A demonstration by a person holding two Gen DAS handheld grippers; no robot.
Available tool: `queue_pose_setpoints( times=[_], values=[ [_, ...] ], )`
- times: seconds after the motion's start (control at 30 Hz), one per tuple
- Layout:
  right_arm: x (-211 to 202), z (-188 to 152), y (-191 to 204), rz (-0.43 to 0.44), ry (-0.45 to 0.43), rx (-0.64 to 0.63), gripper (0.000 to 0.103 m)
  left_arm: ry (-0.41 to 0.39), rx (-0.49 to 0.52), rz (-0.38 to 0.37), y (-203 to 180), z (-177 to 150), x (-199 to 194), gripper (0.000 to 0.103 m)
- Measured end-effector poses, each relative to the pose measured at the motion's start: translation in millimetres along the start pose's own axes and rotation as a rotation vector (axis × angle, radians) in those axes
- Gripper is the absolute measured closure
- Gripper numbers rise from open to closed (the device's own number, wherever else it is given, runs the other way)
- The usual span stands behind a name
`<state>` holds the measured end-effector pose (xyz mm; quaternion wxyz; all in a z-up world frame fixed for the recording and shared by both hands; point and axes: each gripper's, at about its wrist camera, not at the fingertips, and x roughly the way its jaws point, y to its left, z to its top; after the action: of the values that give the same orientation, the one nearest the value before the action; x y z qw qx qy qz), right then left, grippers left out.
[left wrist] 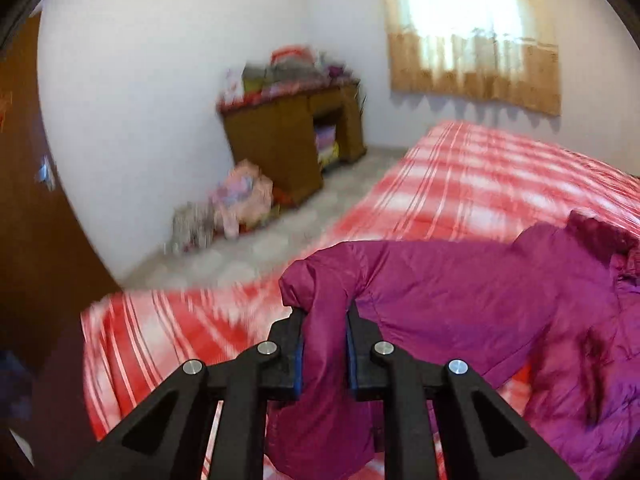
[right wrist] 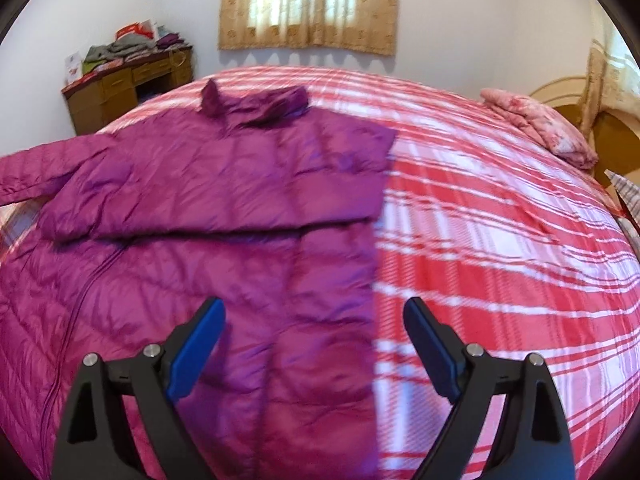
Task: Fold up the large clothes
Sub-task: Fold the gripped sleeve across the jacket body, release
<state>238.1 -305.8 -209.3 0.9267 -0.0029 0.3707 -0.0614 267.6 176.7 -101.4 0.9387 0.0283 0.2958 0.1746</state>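
Observation:
A large magenta puffer coat (right wrist: 224, 200) lies spread on the bed, collar toward the window, its right sleeve folded across the chest. In the left wrist view the coat (left wrist: 480, 304) stretches off to the right. My left gripper (left wrist: 325, 312) is shut on the end of the coat's left sleeve (left wrist: 324, 344) and holds it lifted above the bed's edge. My right gripper (right wrist: 314, 308) is open and empty, hovering over the coat's lower right edge.
The bed has a red and white plaid cover (right wrist: 500, 248). A pink folded quilt (right wrist: 540, 124) lies near the headboard. A wooden desk (left wrist: 292, 140) piled with clothes stands by the wall, with bags (left wrist: 240, 196) on the floor beside it. A curtained window (right wrist: 308, 0) is behind.

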Motion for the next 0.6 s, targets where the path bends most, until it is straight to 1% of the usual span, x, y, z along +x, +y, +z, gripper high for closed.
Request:
queue_pose_setpoints(
  times=[0.03, 0.1, 0.17, 0.3, 0.4, 0.47, 0.6],
  values=[
    [-0.4, 1.3, -6.1, -0.006, -0.002, 0.009, 0.011, -0.040, 0.028, -0.016, -13.6, 10.7, -13.8, 0.088],
    [-2.0, 3.1, -19.9, -0.026, -0.011, 0.030, 0.011, -0.088, 0.061, -0.055, -35.3, 25.0, -32.8, 0.088],
    [-3.1, 3.5, -30.8, -0.041, -0.012, 0.046, 0.011, -0.133, 0.108, -0.110, -66.2, 35.7, -55.4, 0.088],
    [-6.8, 1.3, -45.0, -0.050, -0.018, 0.069, 0.011, -0.201, 0.200, -0.202, -134.8, 45.9, -88.3, 0.088],
    [-8.1, -2.4, -50.4, -0.050, -0.018, 0.079, 0.011, -0.231, 0.264, -0.261, -186.1, 39.1, -108.4, 0.088],
    [-8.5, -6.6, -54.8, -0.043, -0.013, 0.091, 0.011, -0.235, 0.306, -0.308, -219.2, 30.8, -116.5, 0.088],
    [-5.6, -13.6, -63.3, -0.039, 0.000, 0.102, 0.011, -0.236, 0.379, -0.410, -278.2, 2.8, -134.9, 0.088]
  ],
)
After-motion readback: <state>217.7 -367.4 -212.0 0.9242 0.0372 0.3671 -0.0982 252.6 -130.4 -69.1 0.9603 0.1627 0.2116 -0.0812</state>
